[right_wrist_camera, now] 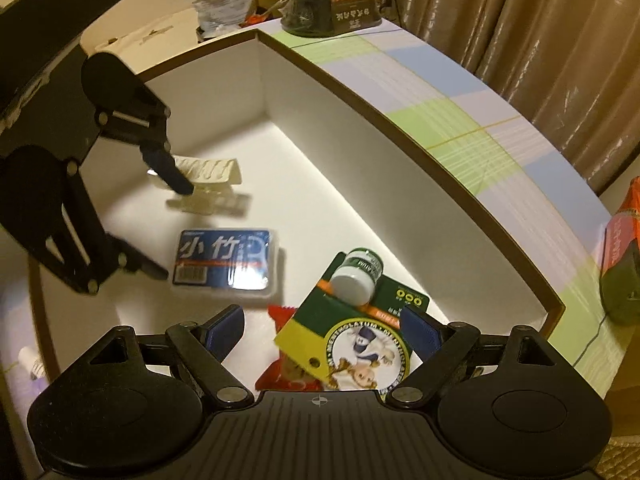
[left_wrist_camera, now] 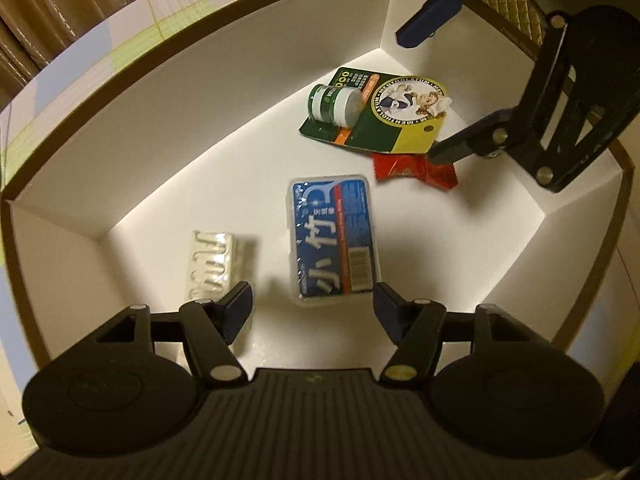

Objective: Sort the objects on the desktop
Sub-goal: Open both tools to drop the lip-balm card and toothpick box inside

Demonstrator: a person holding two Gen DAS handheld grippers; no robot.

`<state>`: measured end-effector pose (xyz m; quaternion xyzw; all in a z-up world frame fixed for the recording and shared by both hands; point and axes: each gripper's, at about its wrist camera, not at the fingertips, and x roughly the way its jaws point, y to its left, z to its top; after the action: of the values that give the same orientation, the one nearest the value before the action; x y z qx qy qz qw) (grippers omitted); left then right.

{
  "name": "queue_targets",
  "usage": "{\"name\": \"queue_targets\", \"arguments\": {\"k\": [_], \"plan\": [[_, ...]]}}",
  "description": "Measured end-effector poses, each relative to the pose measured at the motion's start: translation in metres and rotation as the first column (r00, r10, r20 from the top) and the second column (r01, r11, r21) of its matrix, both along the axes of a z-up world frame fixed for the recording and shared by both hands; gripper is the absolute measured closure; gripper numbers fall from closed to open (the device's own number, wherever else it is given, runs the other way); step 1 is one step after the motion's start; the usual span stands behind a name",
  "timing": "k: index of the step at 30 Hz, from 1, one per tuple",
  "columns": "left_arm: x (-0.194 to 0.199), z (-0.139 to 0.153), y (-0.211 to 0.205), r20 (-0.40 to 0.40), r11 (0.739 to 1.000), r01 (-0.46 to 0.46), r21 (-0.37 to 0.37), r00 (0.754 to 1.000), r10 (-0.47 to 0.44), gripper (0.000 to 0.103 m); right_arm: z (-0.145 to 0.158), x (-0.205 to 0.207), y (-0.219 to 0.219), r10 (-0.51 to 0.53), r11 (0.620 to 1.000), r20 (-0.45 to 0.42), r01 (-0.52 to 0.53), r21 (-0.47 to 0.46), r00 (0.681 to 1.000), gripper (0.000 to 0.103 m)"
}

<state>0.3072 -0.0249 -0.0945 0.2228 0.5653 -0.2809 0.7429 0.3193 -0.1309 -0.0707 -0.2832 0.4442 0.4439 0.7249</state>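
Note:
A white-lined box (left_wrist_camera: pixel 240 92) holds all the items. A blue floss case (left_wrist_camera: pixel 334 240) lies flat in its middle. My left gripper (left_wrist_camera: pixel 314 316) hangs open just short of the case's near end, with nothing between the fingers. A clear plastic pack (left_wrist_camera: pixel 214 264), blurred, sits by its left finger. Farther off lie a green-and-yellow Mentholatum card with a small jar (left_wrist_camera: pixel 372 116) and a red wrapper (left_wrist_camera: pixel 416 170) half under it. My right gripper (right_wrist_camera: pixel 323 332) is open above that card (right_wrist_camera: pixel 360 344) and wrapper (right_wrist_camera: pixel 280 376). The left gripper (right_wrist_camera: pixel 172 230) straddles the space between the clear pack (right_wrist_camera: pixel 212 170) and the floss case (right_wrist_camera: pixel 226 260).
The box has brown-edged upright walls (right_wrist_camera: pixel 360 92) on all sides. It stands on a checked cloth (right_wrist_camera: pixel 460 120). A black instant-noodle bowl (right_wrist_camera: pixel 332 8) and a crumpled bag (right_wrist_camera: pixel 224 0) lie beyond the far corner. An orange packet (right_wrist_camera: pixel 624 240) is at the right. Curtains hang behind.

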Motion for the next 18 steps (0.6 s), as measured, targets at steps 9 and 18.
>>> {"name": "queue_targets", "arguments": {"k": [9, 18], "plan": [[-0.010, 0.021, 0.008, 0.046, 1.000, -0.002, 0.028, 0.999, 0.001, 0.037, 0.007, -0.009, -0.004, -0.033, 0.999, 0.005, 0.033, -0.006, 0.999, 0.015], [-0.025, 0.038, 0.007, 0.091, 0.999, -0.015, 0.034, 0.996, 0.011, 0.035, 0.019, -0.024, -0.004, -0.062, 0.998, 0.027, 0.063, 0.000, 0.998, 0.015]]}}
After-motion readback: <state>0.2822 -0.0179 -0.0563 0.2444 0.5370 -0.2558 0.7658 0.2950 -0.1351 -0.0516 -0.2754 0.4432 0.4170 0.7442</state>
